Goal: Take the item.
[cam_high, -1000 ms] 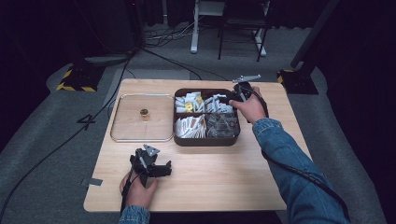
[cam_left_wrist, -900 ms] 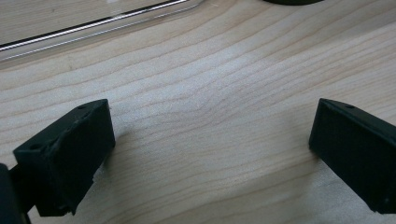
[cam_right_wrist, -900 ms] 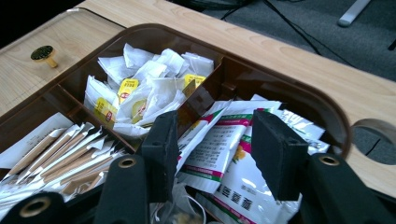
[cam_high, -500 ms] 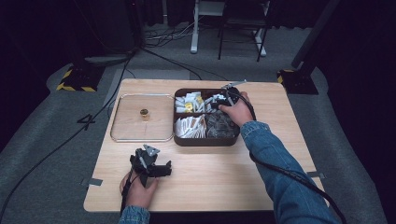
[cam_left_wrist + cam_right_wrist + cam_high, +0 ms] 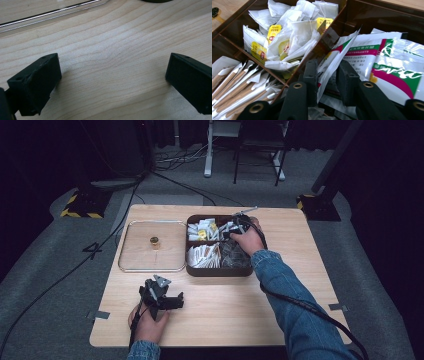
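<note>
- My right hand-held gripper [image 5: 325,75] has its jaws nearly closed on a white sachet [image 5: 337,56] with green and red print.
- The sachet stands in the far right compartment of the brown box [image 5: 220,270].
- My left hand-held gripper [image 5: 167,301] rests wide open on the desk [image 5: 300,270].

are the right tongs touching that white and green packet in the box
Touching. The right gripper view shows the right tongs with their jaws closed around the edge of the white and green packet, pressing it on both sides.
</note>
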The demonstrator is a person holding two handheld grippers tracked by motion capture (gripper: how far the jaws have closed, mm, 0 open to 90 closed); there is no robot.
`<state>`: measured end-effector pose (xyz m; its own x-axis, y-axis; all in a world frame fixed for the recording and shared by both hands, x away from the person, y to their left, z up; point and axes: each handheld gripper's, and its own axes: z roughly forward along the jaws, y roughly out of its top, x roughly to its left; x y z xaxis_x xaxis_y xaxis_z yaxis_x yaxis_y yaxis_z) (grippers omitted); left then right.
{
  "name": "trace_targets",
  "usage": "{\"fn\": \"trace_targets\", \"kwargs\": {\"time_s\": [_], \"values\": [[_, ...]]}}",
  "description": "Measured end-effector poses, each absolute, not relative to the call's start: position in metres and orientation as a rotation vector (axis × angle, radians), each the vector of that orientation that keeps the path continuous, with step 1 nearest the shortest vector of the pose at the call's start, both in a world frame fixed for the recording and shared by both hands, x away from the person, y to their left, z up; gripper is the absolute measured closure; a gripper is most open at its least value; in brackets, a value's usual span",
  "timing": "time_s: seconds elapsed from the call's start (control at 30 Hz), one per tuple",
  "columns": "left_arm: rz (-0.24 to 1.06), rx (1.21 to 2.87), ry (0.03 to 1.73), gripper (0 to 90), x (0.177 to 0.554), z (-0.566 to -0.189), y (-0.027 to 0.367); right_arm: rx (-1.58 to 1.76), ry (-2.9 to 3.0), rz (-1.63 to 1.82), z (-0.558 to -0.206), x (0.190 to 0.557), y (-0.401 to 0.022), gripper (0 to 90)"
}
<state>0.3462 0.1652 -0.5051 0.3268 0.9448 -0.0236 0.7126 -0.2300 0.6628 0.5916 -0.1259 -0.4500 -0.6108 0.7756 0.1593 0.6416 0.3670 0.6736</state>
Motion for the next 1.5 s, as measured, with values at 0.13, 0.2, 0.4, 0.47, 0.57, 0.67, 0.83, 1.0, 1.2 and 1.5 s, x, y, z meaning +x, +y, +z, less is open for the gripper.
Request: {"fn": "trace_targets", "kwargs": {"time_s": [0.13,0.2,0.4,0.47,0.57,0.67,0.83,1.0,1.2,1.5], "values": [[0.519,2.014,1.456,0.5,0.346,-0.505,0.165,1.307,2.433,1.059,-0.451,0.592,-0.122,74.4],[0.519,2.017,1.455,0.5,0.346,-0.505,0.165,1.335,2.43,1.053,-0.452,0.592,-0.122,74.7],[0.523,2.019,1.453,0.5,0.346,-0.505,0.165,1.395,2.399,1.077,-0.451,0.592,-0.123,85.7],[0.524,2.018,1.454,0.5,0.347,-0.505,0.165,1.417,2.391,1.067,-0.449,0.591,-0.124,87.3],[0.524,2.017,1.455,0.5,0.347,-0.505,0.165,1.459,2.377,1.077,-0.446,0.59,-0.125,88.3],[0.525,2.016,1.456,0.5,0.347,-0.505,0.165,1.459,2.353,1.095,-0.443,0.589,-0.127,88.4],[0.524,2.012,1.456,0.5,0.347,-0.505,0.165,1.441,2.325,1.143,-0.434,0.588,-0.134,88.5],[0.524,2.012,1.457,0.5,0.347,-0.505,0.165,1.406,2.296,1.196,-0.424,0.586,-0.142,88.5],[0.524,2.013,1.457,0.5,0.347,-0.505,0.165,1.413,2.271,1.303,-0.41,0.582,-0.154,88.5],[0.524,2.014,1.456,0.5,0.347,-0.505,0.165,1.362,2.268,1.427,-0.396,0.565,-0.173,88.5]]}}
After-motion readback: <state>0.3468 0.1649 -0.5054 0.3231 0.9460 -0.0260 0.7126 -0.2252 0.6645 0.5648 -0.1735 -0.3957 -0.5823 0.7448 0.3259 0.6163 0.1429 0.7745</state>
